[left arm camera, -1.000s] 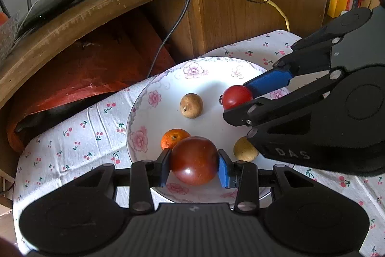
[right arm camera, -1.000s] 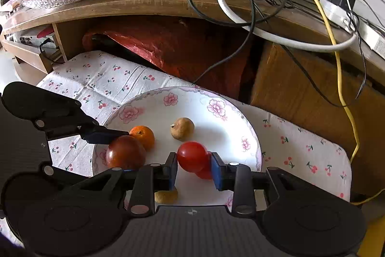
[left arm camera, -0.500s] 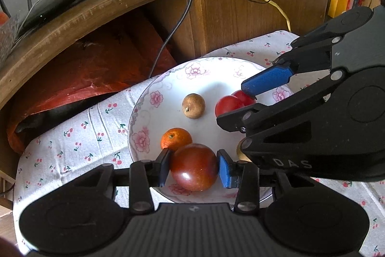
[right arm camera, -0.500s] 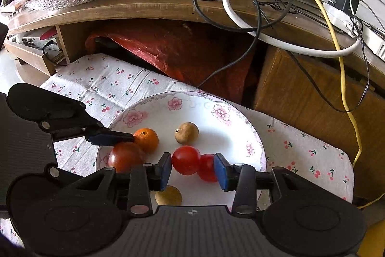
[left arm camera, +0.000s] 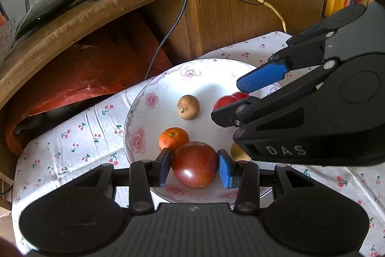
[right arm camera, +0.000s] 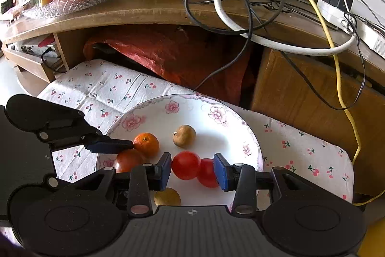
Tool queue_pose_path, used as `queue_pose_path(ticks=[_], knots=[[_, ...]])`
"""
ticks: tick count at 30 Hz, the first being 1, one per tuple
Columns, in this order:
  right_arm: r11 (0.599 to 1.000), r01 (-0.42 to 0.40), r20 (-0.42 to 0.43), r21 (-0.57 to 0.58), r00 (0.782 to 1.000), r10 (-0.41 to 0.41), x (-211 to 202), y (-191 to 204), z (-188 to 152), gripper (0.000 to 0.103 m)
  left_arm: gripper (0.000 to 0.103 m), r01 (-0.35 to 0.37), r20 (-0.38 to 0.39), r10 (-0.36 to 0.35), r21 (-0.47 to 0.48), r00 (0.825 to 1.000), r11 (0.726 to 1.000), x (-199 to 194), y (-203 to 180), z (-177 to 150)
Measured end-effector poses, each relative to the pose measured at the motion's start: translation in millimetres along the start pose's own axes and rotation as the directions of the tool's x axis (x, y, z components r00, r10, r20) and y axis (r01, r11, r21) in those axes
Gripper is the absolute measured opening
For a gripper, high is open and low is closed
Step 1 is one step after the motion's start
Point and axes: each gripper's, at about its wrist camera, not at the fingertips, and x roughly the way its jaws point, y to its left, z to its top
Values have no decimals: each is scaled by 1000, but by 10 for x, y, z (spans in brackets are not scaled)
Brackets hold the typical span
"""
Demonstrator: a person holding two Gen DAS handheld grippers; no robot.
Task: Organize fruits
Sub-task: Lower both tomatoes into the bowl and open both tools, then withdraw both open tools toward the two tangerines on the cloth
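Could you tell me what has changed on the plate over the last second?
The right tool opened and released the red tomato, now beside a second one. The left tool eased off the dark tomato. The mandarin and brown fruit stayed put.

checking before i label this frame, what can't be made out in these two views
- Yellowish fruit: right wrist view, partly behind the right gripper body; left wrist view, mostly behind the right gripper too. Kind unclear.
- Second red tomato: left wrist view, only a sliver shows behind the right gripper's lower finger.
- Dark red tomato: right wrist view, half hidden by gripper bodies.
- Plate near rim: hidden under gripper bodies in both views.
- Left gripper contact with the dark red tomato: unclear.
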Motion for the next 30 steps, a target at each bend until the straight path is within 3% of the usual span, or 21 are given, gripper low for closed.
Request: queue_pose_path(ticks=[19,30], knots=[[998,33,30,46,999,-35,-162,-106,24,35,50,2,15,-2,-1,1000,1000,-148,-21,-17],[998,51,33,32,998,-52,-446,2,-16,35,50,-25,27,26,-14,999,1000,-536,68,-175]])
